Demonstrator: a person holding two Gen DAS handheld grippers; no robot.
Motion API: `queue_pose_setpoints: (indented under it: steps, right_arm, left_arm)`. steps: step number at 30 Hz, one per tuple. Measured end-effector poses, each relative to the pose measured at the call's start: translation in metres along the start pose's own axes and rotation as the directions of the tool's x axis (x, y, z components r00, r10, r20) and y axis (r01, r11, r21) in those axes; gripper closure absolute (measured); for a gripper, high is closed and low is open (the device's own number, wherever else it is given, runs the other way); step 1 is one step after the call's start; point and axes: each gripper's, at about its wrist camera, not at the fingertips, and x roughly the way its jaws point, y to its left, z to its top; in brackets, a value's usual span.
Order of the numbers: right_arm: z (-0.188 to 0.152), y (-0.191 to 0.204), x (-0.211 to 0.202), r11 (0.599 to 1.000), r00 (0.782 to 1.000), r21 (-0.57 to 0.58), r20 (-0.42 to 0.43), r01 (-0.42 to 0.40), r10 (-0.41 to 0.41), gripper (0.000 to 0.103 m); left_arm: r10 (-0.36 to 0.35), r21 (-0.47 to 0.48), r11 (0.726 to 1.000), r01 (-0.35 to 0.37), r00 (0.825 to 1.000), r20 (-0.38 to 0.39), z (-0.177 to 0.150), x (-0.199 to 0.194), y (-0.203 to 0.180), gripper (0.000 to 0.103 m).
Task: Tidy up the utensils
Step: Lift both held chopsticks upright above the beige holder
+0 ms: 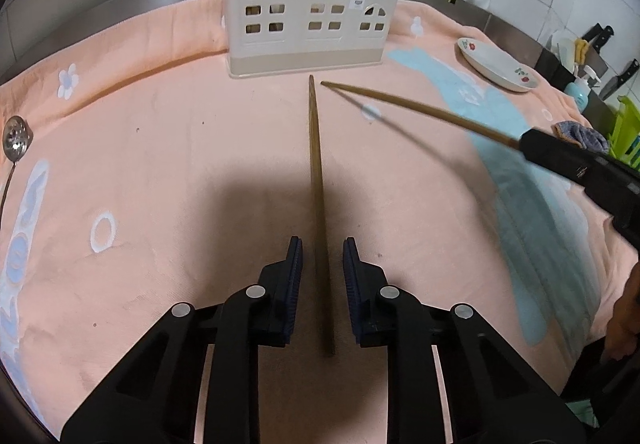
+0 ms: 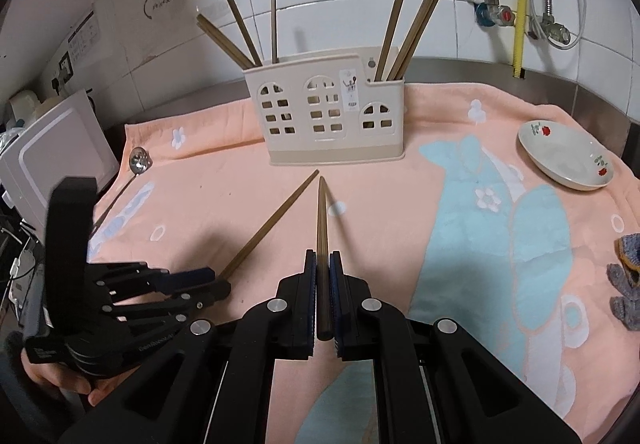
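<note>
1. Two loose brown wooden chopsticks are the things in play. One chopstick (image 1: 320, 212) lies between the left gripper's (image 1: 322, 248) fingers, and the second chopstick (image 2: 322, 228) is clamped in the right gripper (image 2: 323, 264). Both tips point at the cream plastic utensil holder with arched window cut-outs (image 2: 332, 112).
2. The left gripper's blue-padded fingers (image 1: 294, 268) stand narrowly apart, one on each side of the first chopstick, with a gap showing on both sides. That chopstick seems to rest on the peach towel with pale blue and white patterns (image 1: 180, 164).
3. The right gripper's fingers (image 2: 310, 296) are pressed against the second chopstick near its thick end, and its shaft stands out above the towel.
4. The two tips lie close together, just in front of the holder's base.
5. The holder stands upright on the towel, with more chopsticks standing in its left and right compartments.
6. A white oval dish with red flowers (image 2: 568, 160) sits to the right, well apart from the holder.
7. A perforated metal ladle (image 2: 140, 160) lies at the towel's left edge.
</note>
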Motion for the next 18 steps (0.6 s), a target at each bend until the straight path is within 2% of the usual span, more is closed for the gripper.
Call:
queue_pose_setpoints:
  steps: [3,5,8,13,18]
  right_arm:
    - [0.003,0.0,-0.003,1.0,1.0,0.0,0.013,0.0,0.0,0.096]
    - [0.005,0.0,-0.006,1.0,1.0,-0.002,0.02,0.0,0.0,0.096]
    - [0.01,0.002,-0.01,1.0,0.999,-0.011,0.033,-0.002,0.003,0.096]
    - [0.022,0.005,-0.021,0.999,0.998,-0.031,0.063,-0.008,0.01,0.096]
    - [0.044,0.002,-0.033,0.999,0.995,-0.041,0.095,-0.028,0.032,0.096]
  left_arm:
    - [0.013,0.011,1.0,-0.013,1.0,-0.001,0.0,0.001,-0.002,0.084]
    - [0.032,0.016,0.999,-0.032,0.999,-0.002,0.0,0.001,-0.001,0.092]
    - [0.025,0.005,1.0,-0.025,1.0,-0.007,0.002,0.0,0.001,0.097]
    - [0.011,0.011,1.0,-0.011,1.0,0.013,0.007,-0.01,0.001,0.097]
    - [0.007,0.036,0.999,-0.01,0.996,0.086,0.022,-0.036,0.0,0.097]
